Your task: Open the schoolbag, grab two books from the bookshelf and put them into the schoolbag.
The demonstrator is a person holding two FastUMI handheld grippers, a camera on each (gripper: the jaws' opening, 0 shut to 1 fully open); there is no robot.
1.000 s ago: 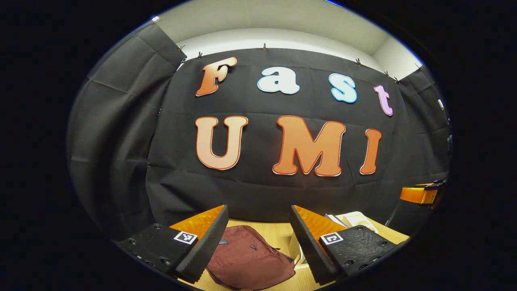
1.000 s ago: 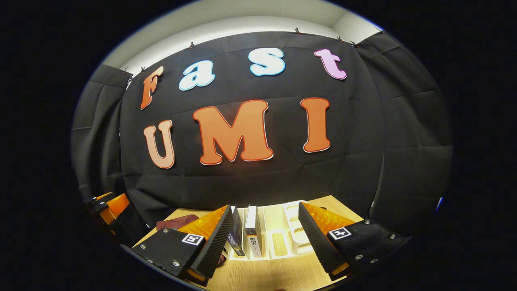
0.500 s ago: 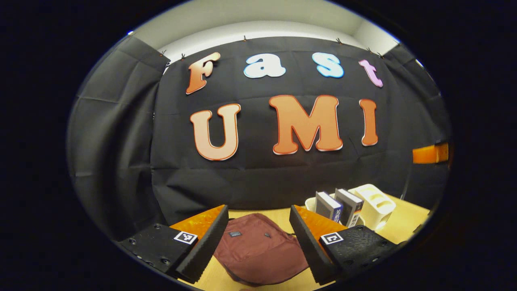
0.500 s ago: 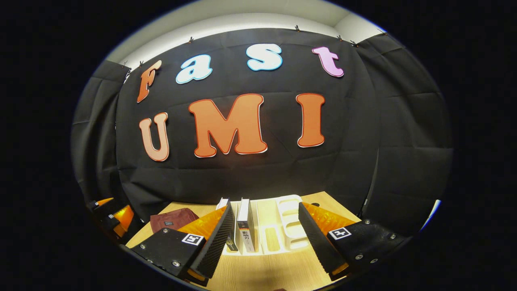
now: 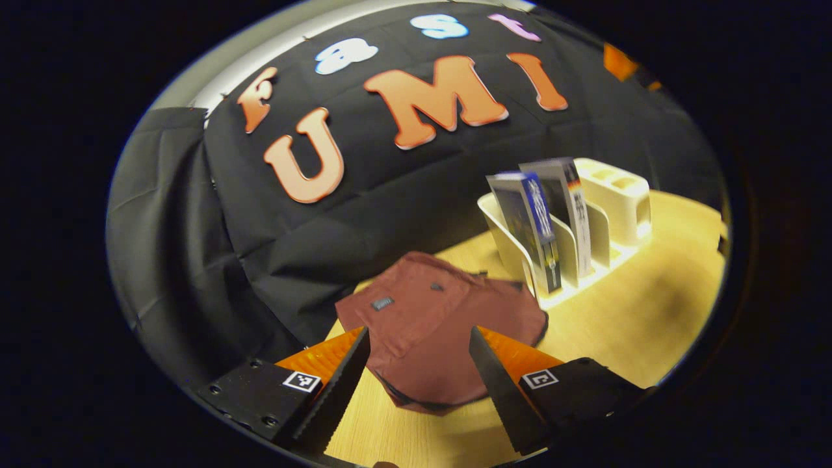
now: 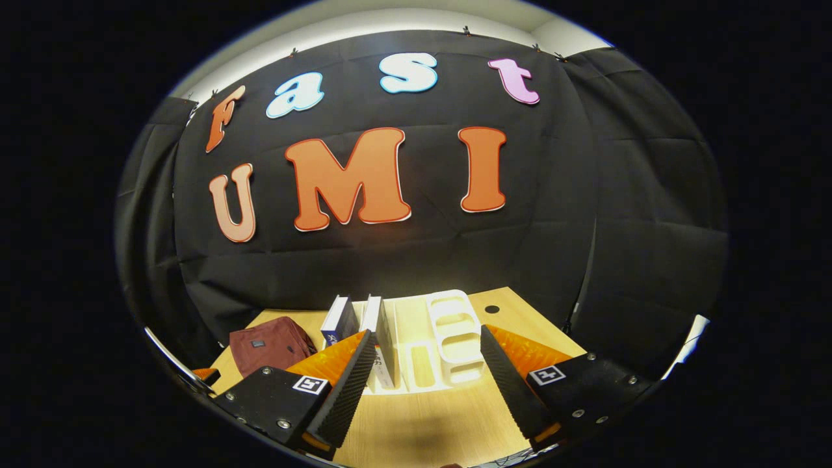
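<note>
In the left gripper view, the left gripper [image 5: 416, 383] hangs above the near edge of the maroon schoolbag [image 5: 442, 325], its fingers spread apart and grasping nothing; the bag lies flat and closed on the wooden table [image 5: 624, 318], with the cream bookshelf [image 5: 617, 201] just to its right holding two upright books [image 5: 543, 221]. In the right gripper view, the right gripper [image 6: 426, 383] is likewise released and empty, poised over the table and facing the bookshelf [image 6: 448, 338], where the books [image 6: 367, 325] stand in the left slots and the schoolbag [image 6: 270, 344] lies farther left.
</note>
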